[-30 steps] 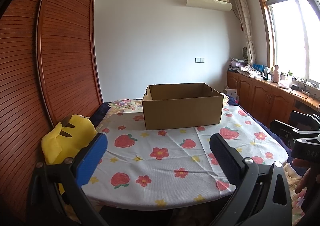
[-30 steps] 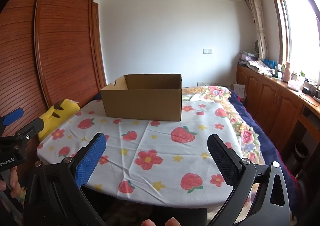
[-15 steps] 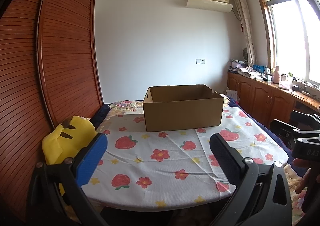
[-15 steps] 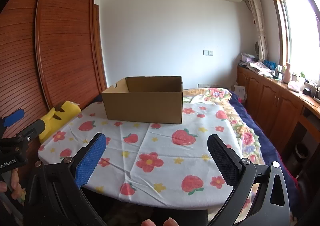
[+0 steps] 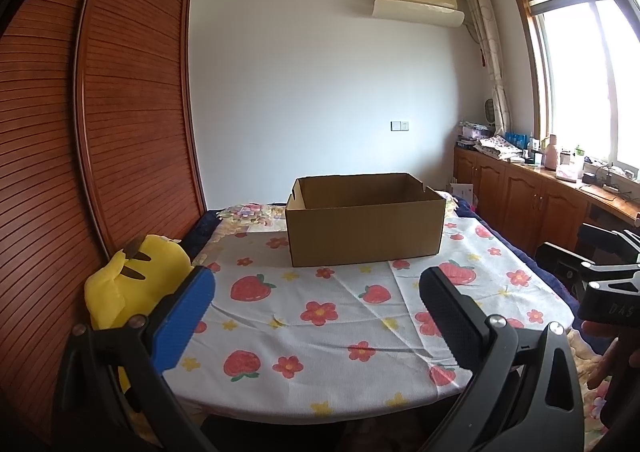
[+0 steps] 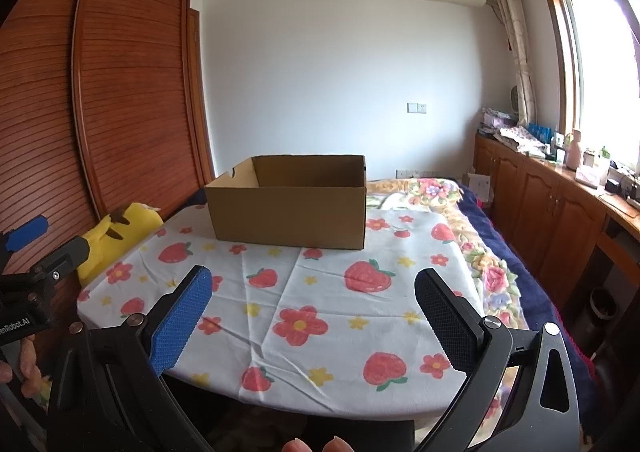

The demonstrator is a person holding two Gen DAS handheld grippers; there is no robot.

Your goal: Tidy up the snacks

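An open brown cardboard box (image 5: 364, 226) (image 6: 290, 207) stands at the far side of a table covered with a strawberry-and-flower cloth (image 5: 332, 312) (image 6: 320, 304). From this low angle its floor is hidden. No snacks show in either view. My left gripper (image 5: 316, 300) hovers open in front of the table's near edge, nothing between its fingers. My right gripper (image 6: 314, 298) is likewise open and empty, to the right of the left one. Each gripper shows at the edge of the other's view.
A yellow plush toy (image 5: 136, 280) (image 6: 116, 228) lies at the table's left edge against a slatted wooden wardrobe (image 5: 100, 131). Wooden cabinets (image 6: 560, 211) with clutter on top run under the window at right. A floral bedspread (image 6: 480, 236) lies beside the table.
Both views have tilted slightly upward, so the box and table sit a little lower in frame. Both grippers stay open.
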